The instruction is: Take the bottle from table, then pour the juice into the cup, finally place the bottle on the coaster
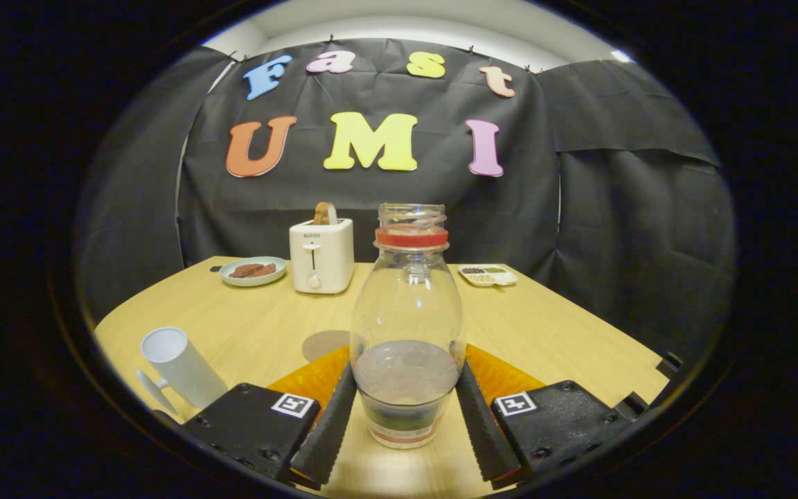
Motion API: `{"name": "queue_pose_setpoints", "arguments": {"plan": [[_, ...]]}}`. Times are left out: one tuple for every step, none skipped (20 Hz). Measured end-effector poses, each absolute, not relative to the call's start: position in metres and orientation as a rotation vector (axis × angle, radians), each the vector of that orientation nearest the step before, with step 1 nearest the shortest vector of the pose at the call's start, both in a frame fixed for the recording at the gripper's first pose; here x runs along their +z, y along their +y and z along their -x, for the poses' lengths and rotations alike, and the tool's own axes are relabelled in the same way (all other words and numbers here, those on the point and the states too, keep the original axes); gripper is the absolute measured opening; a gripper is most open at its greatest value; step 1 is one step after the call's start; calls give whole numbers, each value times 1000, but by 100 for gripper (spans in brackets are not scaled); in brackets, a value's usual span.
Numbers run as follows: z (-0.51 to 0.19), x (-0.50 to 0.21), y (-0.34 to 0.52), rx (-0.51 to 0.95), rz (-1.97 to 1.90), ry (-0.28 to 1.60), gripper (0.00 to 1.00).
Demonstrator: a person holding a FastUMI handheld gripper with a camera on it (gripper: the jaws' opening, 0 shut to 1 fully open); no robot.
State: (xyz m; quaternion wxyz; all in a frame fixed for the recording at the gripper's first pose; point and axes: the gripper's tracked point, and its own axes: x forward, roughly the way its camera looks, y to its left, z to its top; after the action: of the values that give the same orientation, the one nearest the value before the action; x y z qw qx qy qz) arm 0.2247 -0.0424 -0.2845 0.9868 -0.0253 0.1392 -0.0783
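**Q:** Nearest the camera, what do you make out?

**R:** Two fingers of the gripper [406, 423], angled inward with the bottle [406, 326] standing between them. Both fingers lie against its lower sides, so I read them as clenched on the bottle, though how firm the pinch is I can't tell.

**Q:** And the bottle itself?

**R:** Clear, upright, mouth open with a red ring at the neck. It looks nearly empty; a label band wraps its base. Whether the base rests on the table [544, 326] or hangs just above it, I can't say.

**Q:** Where are the other task things?

**R:** A white cup [181, 364] sits left of the fingers, near the table's front edge. The coaster [323, 343], a flat round disc, lies just behind and left of the bottle.

**Q:** Anything else?

**R:** Beyond, a toaster [321, 255] with a slice in it, a plate [253, 271] to its left, a small tray [488, 275] to the right.

**Q:** Which step, then?

**R:** Taking the bottle, I'd judge: the grasp is set. Next calls for a lift, a carry left over the cup, and a tilt toward its mouth.
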Motion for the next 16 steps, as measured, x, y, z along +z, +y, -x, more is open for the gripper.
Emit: {"name": "queue_pose_setpoints", "arguments": {"plan": [[-223,-284,-46,-168,61,288,80],[-221,-279,-49,-175,76,287,80],[-219,-275,-50,-183,84,290,80],[-216,-270,-51,-188,97,288,80],[-214,-266,-49,-183,113,288,80],[-212,-262,-48,-179,133,286,80],[-210,-256,-46,-176,146,282,80],[-207,-251,-43,-167,156,279,79],[-205,-246,-38,-155,166,277,79],[-203,-239,-34,-146,167,275,79],[-201,-234,-30,-132,161,271,79],[-201,-229,-25,-117,152,270,79],[-200,-225,-21,-107,145,273,79],[-201,-221,-20,-101,140,276,80],[-201,-215,-18,-96,138,276,80],[-201,-209,-17,-93,141,275,79]]}}
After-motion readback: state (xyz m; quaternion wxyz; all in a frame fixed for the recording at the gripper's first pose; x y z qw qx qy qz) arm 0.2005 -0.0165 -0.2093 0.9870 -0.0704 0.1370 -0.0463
